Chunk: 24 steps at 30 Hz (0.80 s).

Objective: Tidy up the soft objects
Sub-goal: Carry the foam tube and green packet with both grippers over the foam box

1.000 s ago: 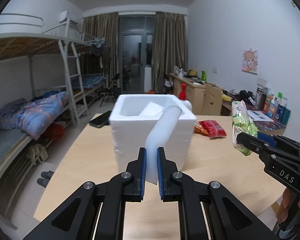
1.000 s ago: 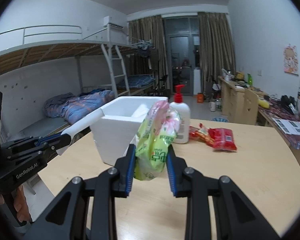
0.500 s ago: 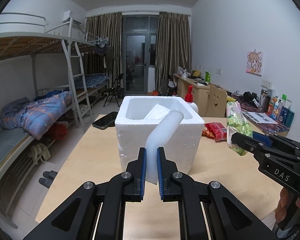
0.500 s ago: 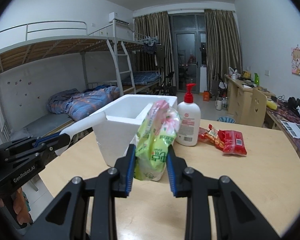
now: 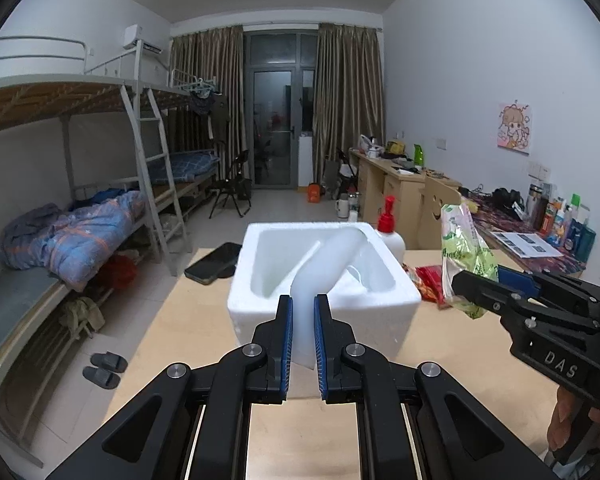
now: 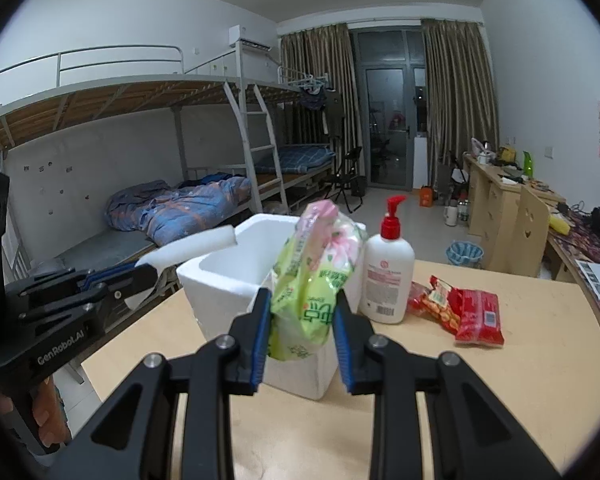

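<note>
Left gripper [image 5: 302,334]: jaws narrow, clamped on the lower end of a white foam strip [image 5: 324,268].
Foam strip: slants up from the pads; its far end hangs over the opening of the foam box [image 5: 260,312].
Right gripper [image 6: 301,334]: jaws partly apart, pinching a green plastic bag [image 6: 316,280] on both sides.
Green bag: held upright, in the air at the near right side of the foam box.
Foam box: white, open-topped, stands on the wooden table [image 6: 500,400].
Lotion bottle [image 6: 388,276]: red pump, just right of the box.
Red snack packs [image 6: 460,312]: flat on the table, right of the box, beyond the bottle.
Phone [image 5: 214,266]: dark, left of the box, at the far table edge.
</note>
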### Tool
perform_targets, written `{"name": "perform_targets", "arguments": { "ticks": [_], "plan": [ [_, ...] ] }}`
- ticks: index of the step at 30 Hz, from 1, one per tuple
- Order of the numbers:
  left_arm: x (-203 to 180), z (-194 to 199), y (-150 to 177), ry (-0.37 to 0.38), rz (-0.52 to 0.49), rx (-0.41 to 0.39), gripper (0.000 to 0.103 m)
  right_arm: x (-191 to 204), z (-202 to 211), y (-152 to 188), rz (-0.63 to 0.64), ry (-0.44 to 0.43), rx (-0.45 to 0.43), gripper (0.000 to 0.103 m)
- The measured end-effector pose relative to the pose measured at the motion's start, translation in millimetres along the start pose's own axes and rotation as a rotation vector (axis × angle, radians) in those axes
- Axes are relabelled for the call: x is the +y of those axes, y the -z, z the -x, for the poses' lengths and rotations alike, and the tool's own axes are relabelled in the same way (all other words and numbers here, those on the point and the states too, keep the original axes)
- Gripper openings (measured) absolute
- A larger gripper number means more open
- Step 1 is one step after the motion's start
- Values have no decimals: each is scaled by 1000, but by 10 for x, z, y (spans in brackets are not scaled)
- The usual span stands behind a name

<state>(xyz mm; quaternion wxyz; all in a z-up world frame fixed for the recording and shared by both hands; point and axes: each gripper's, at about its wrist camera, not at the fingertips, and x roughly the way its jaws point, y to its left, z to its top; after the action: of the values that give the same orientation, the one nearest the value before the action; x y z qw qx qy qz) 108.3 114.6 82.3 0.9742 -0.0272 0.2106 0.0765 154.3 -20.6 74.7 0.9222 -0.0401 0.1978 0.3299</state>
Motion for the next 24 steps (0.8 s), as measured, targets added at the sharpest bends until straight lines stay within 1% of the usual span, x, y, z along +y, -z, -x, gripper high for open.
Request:
{"name": "perform_targets", "arguments": {
  "ticks": [3, 11, 16, 24],
  "plan": [
    [16, -58, -106, -3, -1, 0, 11, 39, -58, -77, 27, 10, 2, 33],
    [42, -141, -319, -5, -8, -14, 11, 6, -118, -217, 39, 19, -8, 33],
    [58, -218, -363, -4, -13, -8, 11, 0, -138, -242, 46, 16, -5, 33],
    [71, -368, -442, -5, -20, 11, 11, -15, -282, -352, 49, -10, 15, 33]
  ]
}}
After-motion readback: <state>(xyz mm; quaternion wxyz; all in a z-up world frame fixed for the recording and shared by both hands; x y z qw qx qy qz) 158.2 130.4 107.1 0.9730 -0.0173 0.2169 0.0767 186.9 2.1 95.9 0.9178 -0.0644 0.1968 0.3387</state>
